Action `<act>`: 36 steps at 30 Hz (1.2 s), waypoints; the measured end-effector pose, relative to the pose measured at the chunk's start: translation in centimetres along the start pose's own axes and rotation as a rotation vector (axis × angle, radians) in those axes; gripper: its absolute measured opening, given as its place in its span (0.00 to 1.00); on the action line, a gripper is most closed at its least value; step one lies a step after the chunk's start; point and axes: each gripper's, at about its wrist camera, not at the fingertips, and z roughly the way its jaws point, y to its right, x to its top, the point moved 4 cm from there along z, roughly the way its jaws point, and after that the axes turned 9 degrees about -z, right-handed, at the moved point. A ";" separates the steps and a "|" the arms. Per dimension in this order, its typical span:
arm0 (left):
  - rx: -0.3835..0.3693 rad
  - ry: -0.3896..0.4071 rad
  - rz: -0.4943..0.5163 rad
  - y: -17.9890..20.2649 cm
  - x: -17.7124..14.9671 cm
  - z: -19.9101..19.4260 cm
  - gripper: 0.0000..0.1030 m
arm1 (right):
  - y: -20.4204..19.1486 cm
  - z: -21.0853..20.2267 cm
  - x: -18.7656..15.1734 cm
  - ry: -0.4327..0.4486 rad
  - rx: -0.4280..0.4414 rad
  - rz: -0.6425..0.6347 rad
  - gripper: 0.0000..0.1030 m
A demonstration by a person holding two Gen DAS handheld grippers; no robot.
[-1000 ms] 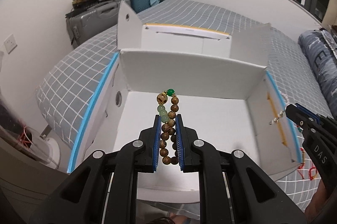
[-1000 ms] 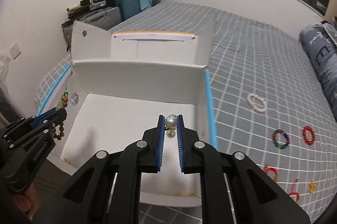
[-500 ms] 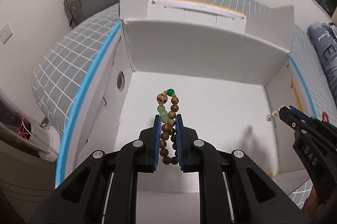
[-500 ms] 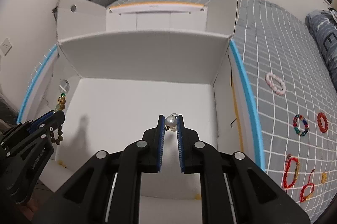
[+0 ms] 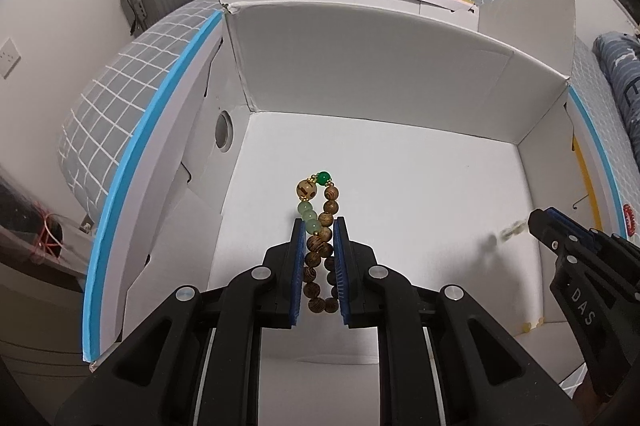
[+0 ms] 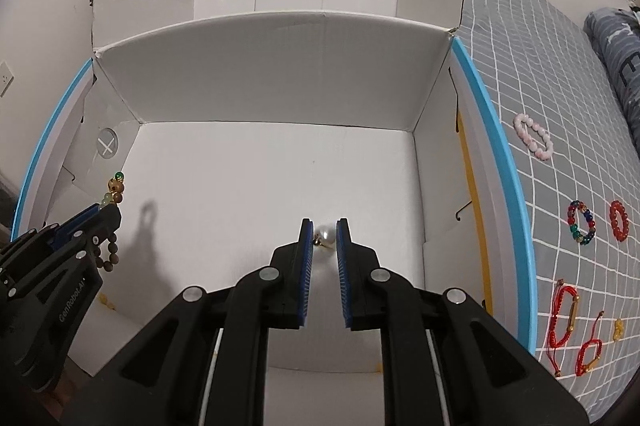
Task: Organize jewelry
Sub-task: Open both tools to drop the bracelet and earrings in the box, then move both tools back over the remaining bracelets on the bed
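The pearl piece [image 5: 511, 231] blurs beside the right claw [image 5: 536, 222]; the bracelet's [image 6: 114, 222] middle hides behind the left claw [image 6: 114, 216].

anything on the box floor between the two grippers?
Nothing in the right wrist view: bare white box floor lies between the left gripper and right gripper, crossed only by the wooden bead bracelet's shadow.

Left gripper [image 5: 318, 226] reaches forward and low, its blue-padded fingers [image 5: 298, 266] drawn close and clamped on a wooden bead bracelet [image 5: 320, 246] that loops out past the tips. Right gripper [image 6: 323, 228] points the same way, fingers [image 6: 306, 258] nearly parallel, pinching a pearl piece [image 6: 325, 237] right at the tips. The two sit side by side and apart: the right gripper's black body edges in at the right of the left wrist view, the left's at the left of the right wrist view.
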 end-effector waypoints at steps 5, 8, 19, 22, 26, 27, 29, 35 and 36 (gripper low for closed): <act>-0.009 0.007 -0.003 0.0 -0.1 -0.7 0.18 | 0.0 -0.5 0.2 0.011 0.007 0.001 0.22; -0.017 0.027 -0.020 -0.3 0.0 -1.5 0.35 | -0.1 -1.7 0.3 0.053 0.020 0.007 0.42; -0.005 0.116 -0.062 -0.9 0.3 -4.4 0.77 | 1.2 -6.1 0.5 0.163 -0.035 0.026 0.77; -0.016 0.144 -0.062 -0.6 0.3 -5.4 0.85 | 1.6 -7.2 0.2 0.183 -0.050 0.022 0.82; -0.045 0.171 -0.053 0.5 0.2 -6.6 0.93 | 2.9 -9.1 -0.4 0.219 -0.068 0.036 0.88; -0.052 0.176 -0.047 0.8 0.2 -6.8 0.94 | 3.3 -9.5 -0.5 0.226 -0.079 0.038 0.89; -0.064 0.187 -0.040 1.5 0.1 -7.4 0.95 | 4.1 -10.3 -0.9 0.239 -0.101 0.046 0.91; -0.103 0.196 -0.005 4.0 -0.5 -8.5 0.95 | 7.2 -11.9 -2.4 0.250 -0.136 0.074 0.93; -0.107 0.197 0.003 4.4 -0.6 -8.7 0.94 | 7.8 -12.2 -2.6 0.251 -0.144 0.082 0.93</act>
